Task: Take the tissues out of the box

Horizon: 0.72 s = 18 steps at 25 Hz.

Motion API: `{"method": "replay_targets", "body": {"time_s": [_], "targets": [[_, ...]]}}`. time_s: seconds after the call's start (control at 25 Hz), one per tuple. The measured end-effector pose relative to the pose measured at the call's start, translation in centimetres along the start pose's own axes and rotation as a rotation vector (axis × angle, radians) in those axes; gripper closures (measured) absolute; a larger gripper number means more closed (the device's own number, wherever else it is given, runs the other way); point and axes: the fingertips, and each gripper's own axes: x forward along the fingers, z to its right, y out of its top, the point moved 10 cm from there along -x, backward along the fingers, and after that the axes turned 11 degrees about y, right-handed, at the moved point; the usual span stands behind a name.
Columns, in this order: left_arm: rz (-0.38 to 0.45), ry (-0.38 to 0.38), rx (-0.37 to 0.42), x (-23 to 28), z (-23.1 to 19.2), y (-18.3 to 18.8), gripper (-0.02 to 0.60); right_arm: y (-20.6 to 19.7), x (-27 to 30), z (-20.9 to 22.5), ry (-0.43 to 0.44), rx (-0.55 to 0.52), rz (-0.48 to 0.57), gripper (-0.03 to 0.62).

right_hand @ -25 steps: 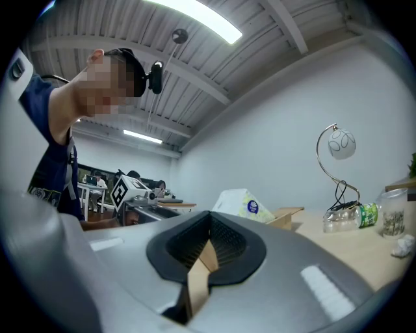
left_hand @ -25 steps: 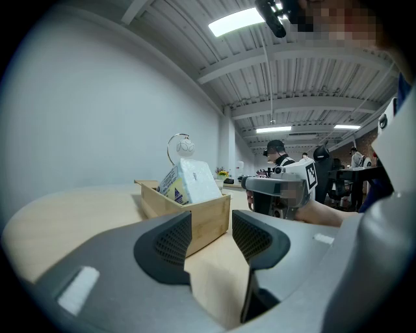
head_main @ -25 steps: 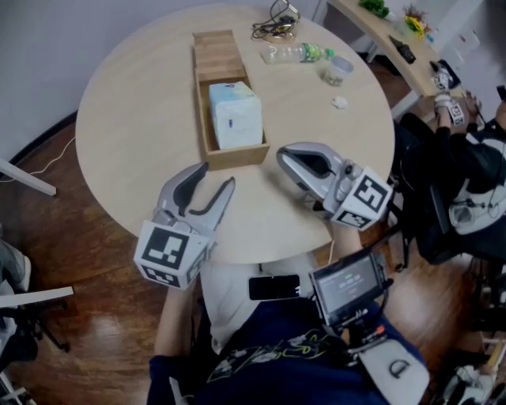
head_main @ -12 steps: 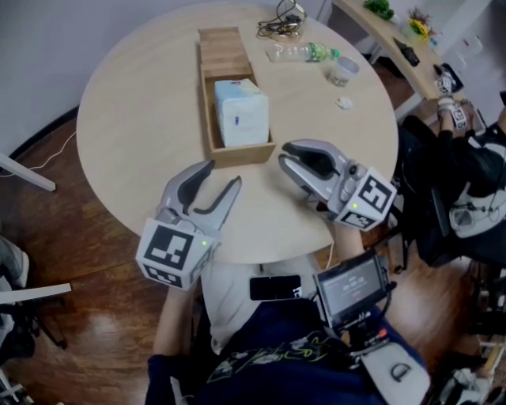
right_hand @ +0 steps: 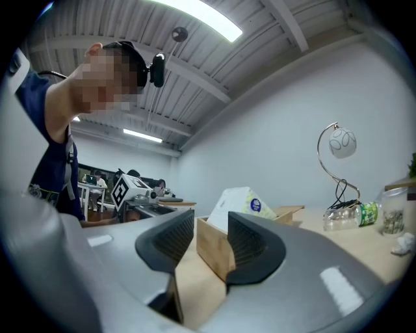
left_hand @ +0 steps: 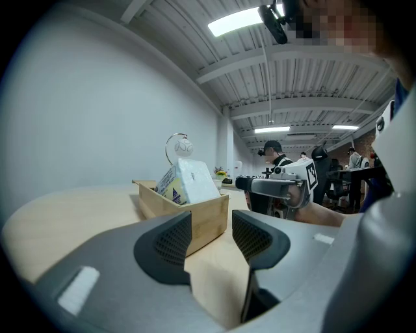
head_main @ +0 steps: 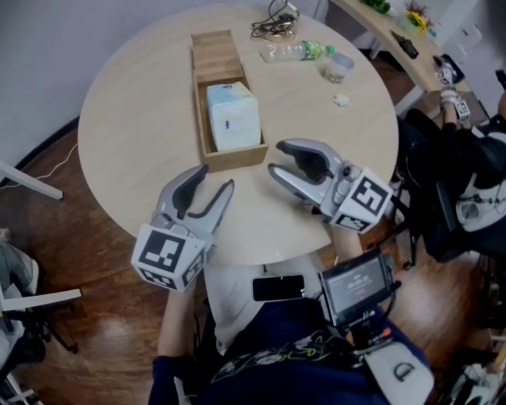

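A long wooden box [head_main: 212, 57] lies on the round table [head_main: 126, 111]. A pale blue tissue pack [head_main: 232, 117] stands tilted in the box's near end. My left gripper [head_main: 217, 176] hovers just short of the box's near left corner, open and empty. To the right of that end, my right gripper [head_main: 275, 157] has its jaws opening with nothing between them. The left gripper view shows the box [left_hand: 198, 214], the pack [left_hand: 188, 182] and the left gripper [left_hand: 211, 231] before them. The right gripper view shows the box's corner [right_hand: 211, 250] and the pack [right_hand: 237, 201] behind the right gripper [right_hand: 211, 237].
At the table's far side lie a plastic bottle [head_main: 296, 52], a clear cup [head_main: 337, 69], a tangle of cables [head_main: 277, 24] and a small white scrap [head_main: 340, 100]. The table's near edge runs under both grippers. Another person [head_main: 466, 158] sits at the right.
The right gripper's jaws were shut a second ago and now stand apart. Both grippers have stayed near the box's near end; the left one is unchanged.
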Motion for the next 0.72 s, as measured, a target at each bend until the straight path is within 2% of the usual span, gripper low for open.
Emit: {"method": "replay_targets", "body": {"time_s": [0.12, 0.24, 0.4, 0.52, 0.64, 0.72], "targets": [[-0.004, 0.004, -0.001, -0.1, -0.3, -0.1, 0.379, -0.1, 0.0, 0.3, -0.042, -0.013, 0.005, 0.448], [-0.004, 0.01, -0.008, -0.2, -0.3, -0.1, 0.38, -0.2, 0.2, 0.4, -0.04, -0.013, -0.002, 0.445], [-0.005, 0.006, -0.002, 0.0, -0.1, -0.3, 0.38, -0.8, 0.7, 0.7, -0.029, 0.019, -0.071, 0.348], [-0.006, 0.005, 0.0, 0.1, -0.1, -0.4, 0.379, -1.0, 1.3, 0.9, -0.029, 0.021, -0.074, 0.332], [-0.009, 0.003, -0.001, 0.0, 0.0, -0.4, 0.38, -0.5, 1.7, 1.2, -0.098, -0.023, -0.019, 0.302], [-0.009, 0.003, -0.002, 0.0, -0.1, -0.4, 0.38, -0.5, 2.5, 1.6, -0.147, -0.052, -0.057, 0.26]]}}
